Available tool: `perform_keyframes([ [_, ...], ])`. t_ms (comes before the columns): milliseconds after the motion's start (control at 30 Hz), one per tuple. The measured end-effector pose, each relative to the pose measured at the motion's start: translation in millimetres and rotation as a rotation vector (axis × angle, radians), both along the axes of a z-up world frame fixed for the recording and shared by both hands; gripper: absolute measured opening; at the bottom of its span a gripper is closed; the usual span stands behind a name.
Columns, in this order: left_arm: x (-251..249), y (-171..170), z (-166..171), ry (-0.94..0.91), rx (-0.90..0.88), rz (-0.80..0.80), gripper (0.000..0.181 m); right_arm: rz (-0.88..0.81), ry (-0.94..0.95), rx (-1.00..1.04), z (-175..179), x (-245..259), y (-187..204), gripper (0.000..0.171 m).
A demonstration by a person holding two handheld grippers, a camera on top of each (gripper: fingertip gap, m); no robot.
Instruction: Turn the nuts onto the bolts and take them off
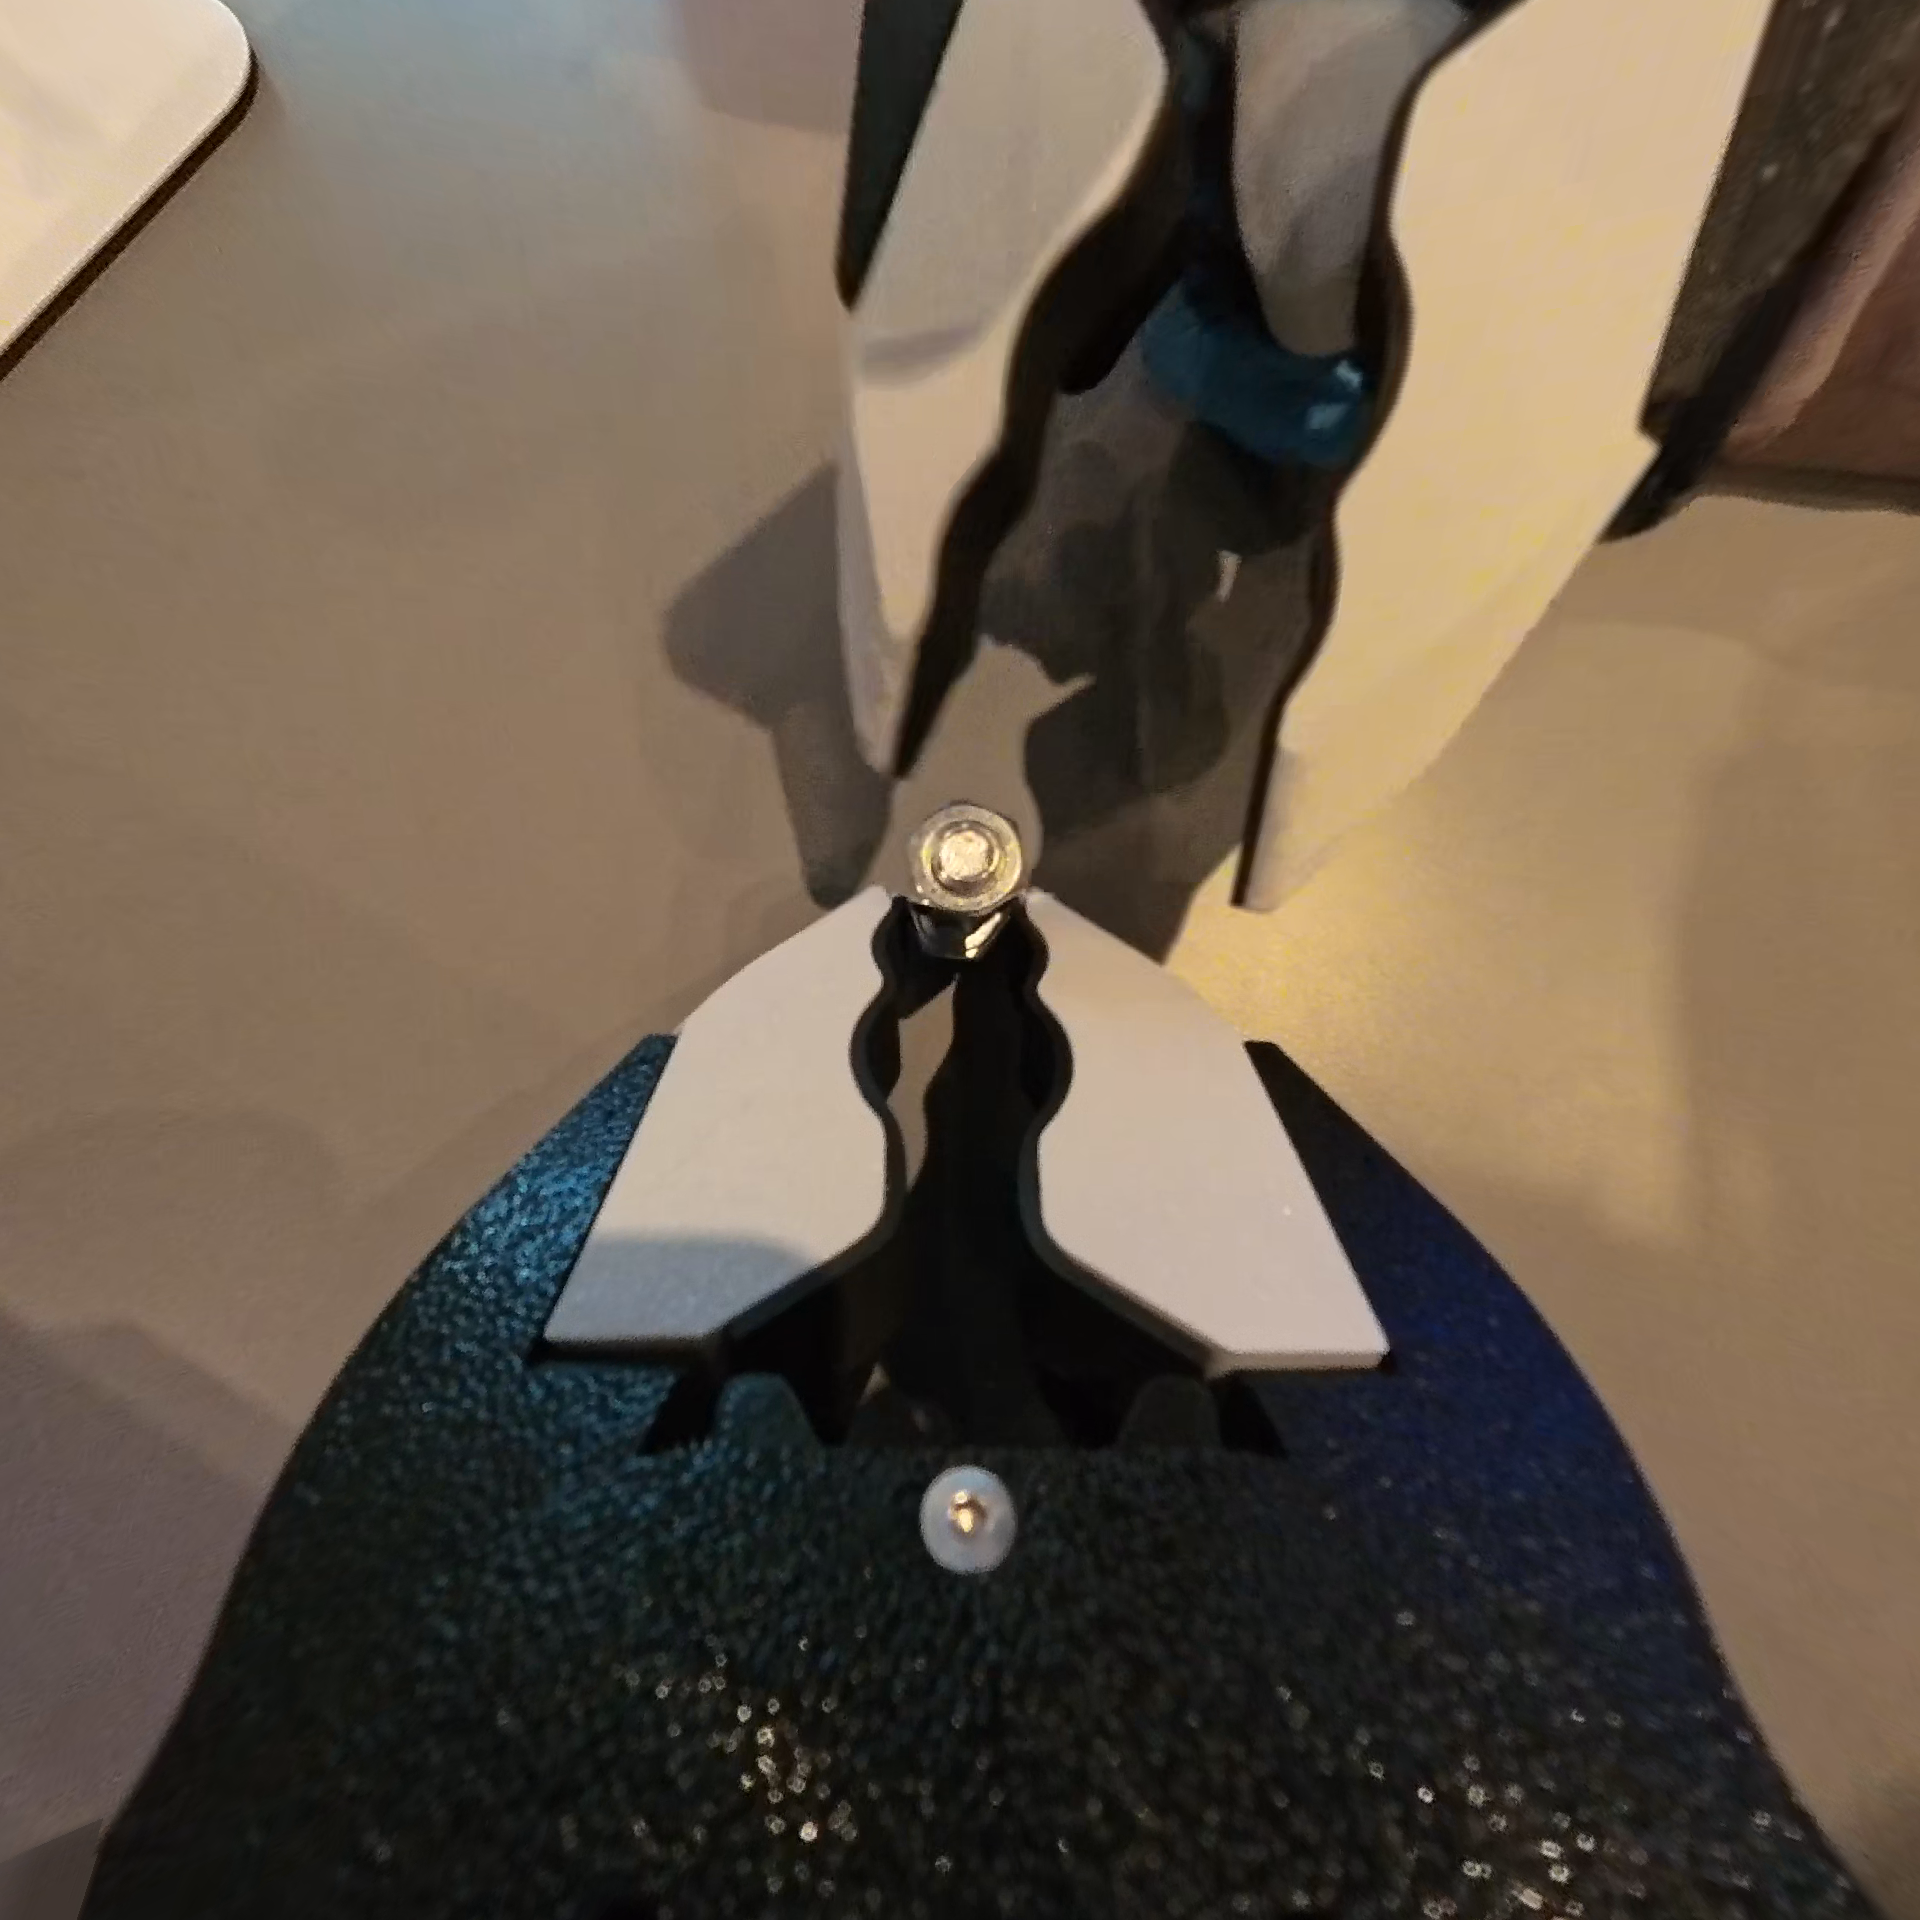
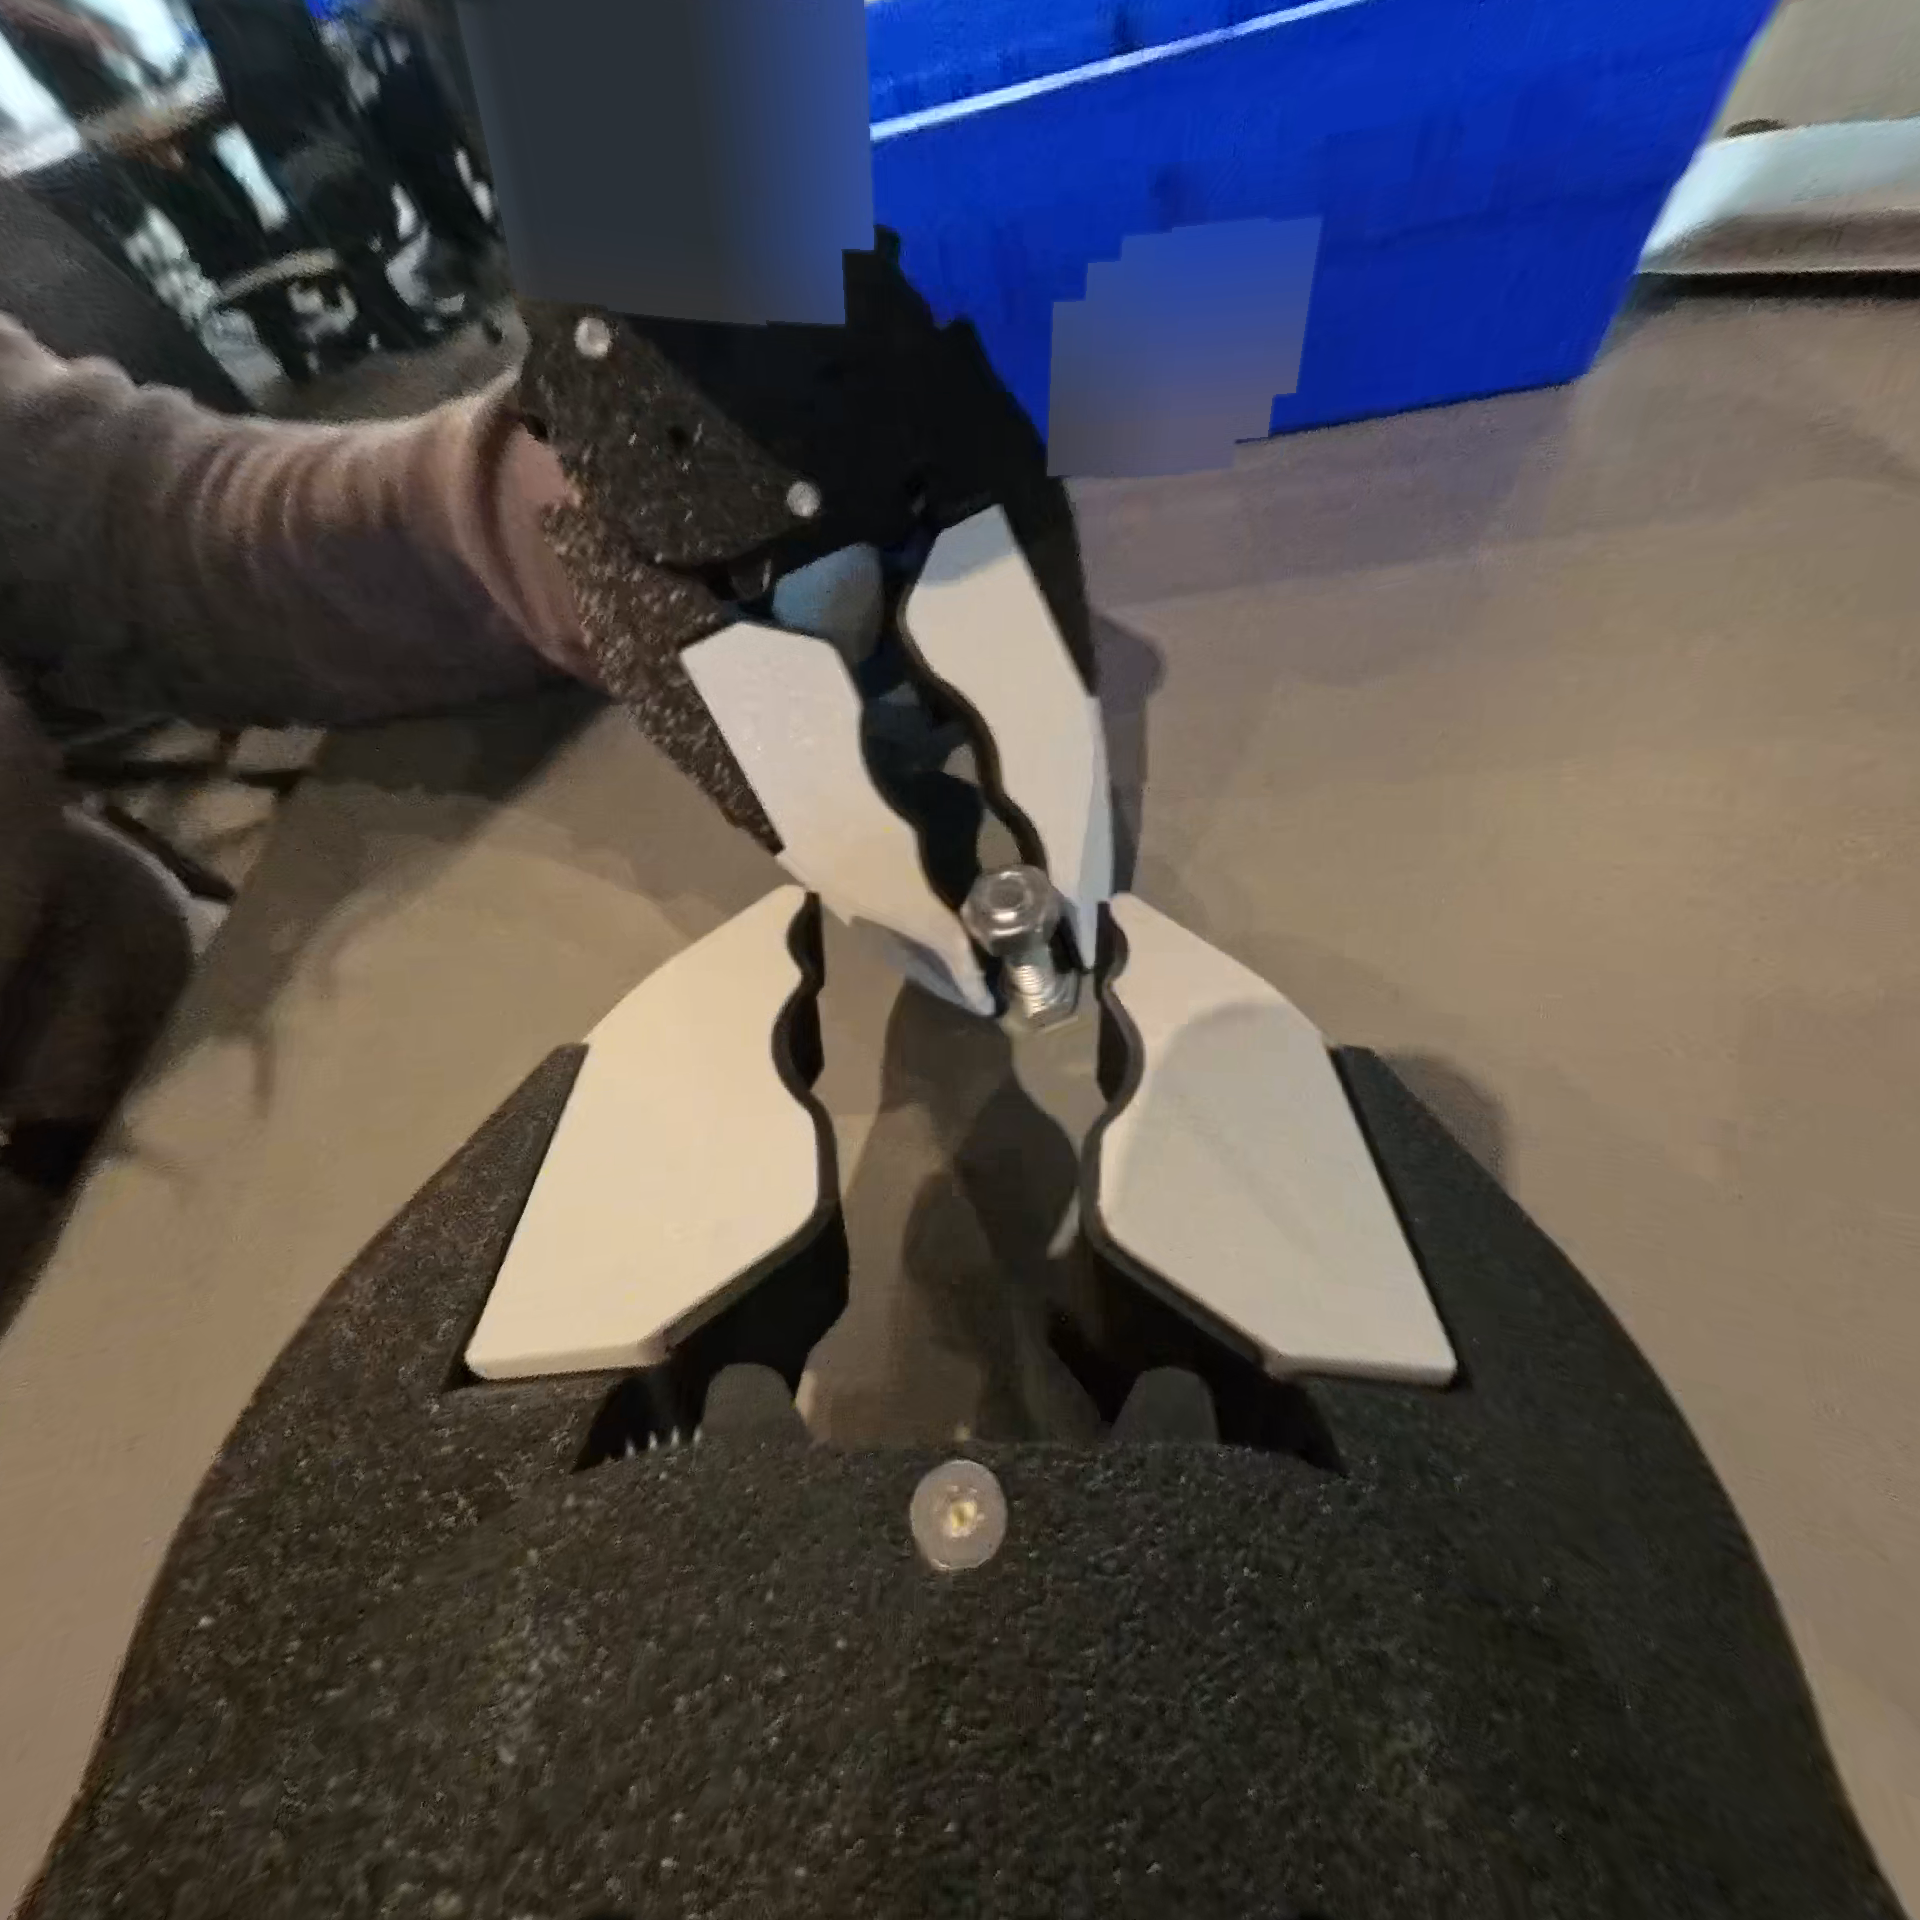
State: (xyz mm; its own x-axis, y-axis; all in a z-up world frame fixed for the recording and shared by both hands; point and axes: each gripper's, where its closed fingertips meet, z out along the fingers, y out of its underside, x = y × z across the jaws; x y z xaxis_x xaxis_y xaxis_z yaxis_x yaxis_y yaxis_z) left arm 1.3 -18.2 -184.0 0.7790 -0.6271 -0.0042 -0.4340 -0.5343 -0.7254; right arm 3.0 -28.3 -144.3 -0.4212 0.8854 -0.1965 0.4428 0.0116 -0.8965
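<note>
In the left wrist view, the left gripper (image 1: 961, 914) has its grey fingers (image 1: 758, 1143) drawn close together at the tips, pinching a small steel bolt (image 1: 958, 940) that points up toward the camera. A hex nut (image 1: 964, 858) sits on the bolt's upper end, just above the fingertips, with the threaded end showing in its middle. The right gripper (image 1: 1081, 831) comes down from the top of this view with its fingers spread; one tip reaches just beside the nut on the left, the other stands well apart to the right. All of this hangs over a plain beige table (image 1: 364, 623), and a pale board (image 1: 94, 145) lies at the table's upper left corner. In the right wrist view, the right gripper (image 2: 961, 914) is spread wide, its two grey fingers (image 2: 675, 1164) standing either side of the bolt (image 2: 1029, 982) without touching it, as far as can be told. The left gripper (image 2: 1034, 971) reaches in from the upper left, held by a person's sleeved arm (image 2: 260, 551), and its tips clamp the bolt low on the shaft. The nut (image 2: 1010, 906) sits at the bolt's upper end, between the left gripper's fingers. A blue bin (image 2: 1299, 156) stands on the table (image 2: 1558, 727) behind.
</note>
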Motion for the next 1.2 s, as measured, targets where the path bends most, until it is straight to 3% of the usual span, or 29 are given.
perform_keyframes([
  [67, -0.1, 0.1, 0.6, -0.007, 0.007, 0.001, 0.018, 0.081, -0.020, -0.004, -2.3, 7.3, -11.7, 0.032],
  [100, 0.0, 0.1, 0.5, -0.004, 0.004, 0.000, 0.018, 0.145, -0.011, -0.045, 1.5, 13.6, -19.0, 0.011],
  [200, 0.0, 0.2, 0.2, -0.001, 0.001, 0.000, 0.018, 0.065, 0.015, -0.104, 7.7, 8.5, -6.7, 0.031],
  [333, 0.1, 0.3, 0.1, 0.000, 0.000, 0.000, 0.018, -0.001, -0.011, -0.017, -0.5, 0.5, 0.0, 0.044],
  [400, 0.3, -0.2, 0.6, -0.006, 0.005, -0.005, 0.018, 0.040, -0.035, 0.008, -4.9, 3.4, -7.0, 0.040],
  [467, 0.3, -0.2, 0.2, -0.001, 0.000, -0.005, 0.018, 0.121, -0.001, -0.069, 4.1, 12.7, -15.7, 0.007],
  [567, 0.2, -0.1, 0.1, 0.000, 0.000, -0.004, 0.018, 0.049, -0.014, -0.129, 5.3, 6.6, -4.2, 0.027],
  [700, 0.2, 0.0, 0.1, 0.000, 0.000, -0.004, 0.018, -0.004, -0.036, -0.013, -3.9, 0.1, -0.4, 0.043],
  [767, 0.1, 0.1, 0.7, -0.007, 0.006, -0.003, 0.018, 0.052, -0.060, 0.000, -7.5, 5.0, -8.5, 0.029],
  [800, 0.2, 0.0, 0.4, -0.004, 0.004, -0.003, 0.018, 0.108, -0.053, -0.033, -4.5, 9.7, -15.1, 0.012],
  [1000, 0.2, 0.2, 0.1, 0.000, 0.000, -0.002, 0.018, -0.012, -0.016, -0.019, -1.0, 0.4, 1.1, 0.041],
  [1200, 0.4, 0.1, 0.4, -0.004, 0.003, -0.004, 0.018, 0.033, -0.021, 0.033, -4.3, 4.1, -6.9, 0.038],
])
